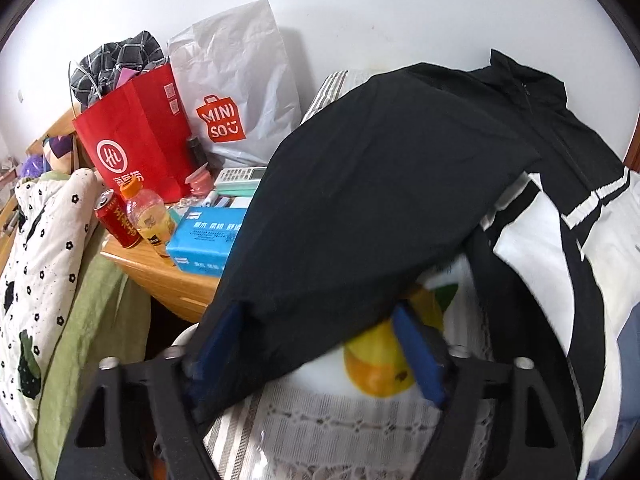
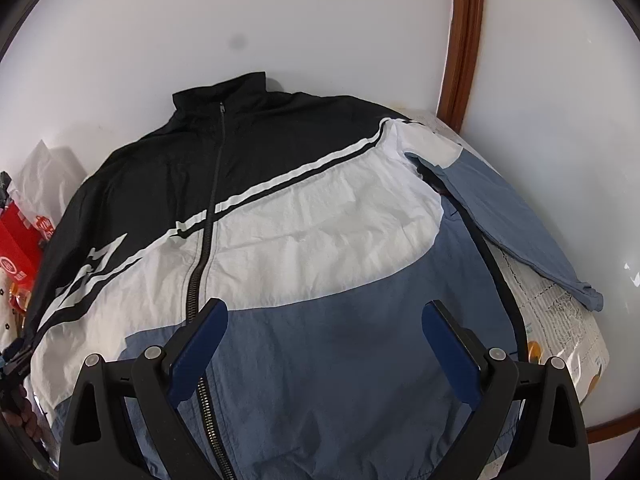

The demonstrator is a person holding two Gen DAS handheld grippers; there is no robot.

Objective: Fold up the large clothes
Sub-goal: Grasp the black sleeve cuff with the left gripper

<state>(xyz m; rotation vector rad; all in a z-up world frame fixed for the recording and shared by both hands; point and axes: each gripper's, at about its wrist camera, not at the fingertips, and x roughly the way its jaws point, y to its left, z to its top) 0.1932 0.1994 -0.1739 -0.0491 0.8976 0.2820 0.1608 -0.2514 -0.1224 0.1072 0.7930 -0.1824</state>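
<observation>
- jacket [image 2: 304, 216] lies zipped, front up, on lace-covered table [image 2: 560, 312] against the wall
- left gripper [image 1: 320, 344] half closed around black sleeve [image 1: 360, 208] (pad contact unclear, blurred)
- right gripper [image 2: 324, 344] wide open over blue hem, holding nothing

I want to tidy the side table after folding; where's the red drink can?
In the left wrist view, the red can stands at the left on the wooden side table, beside the orange-capped bottle and just in front of the red paper bag.
</observation>
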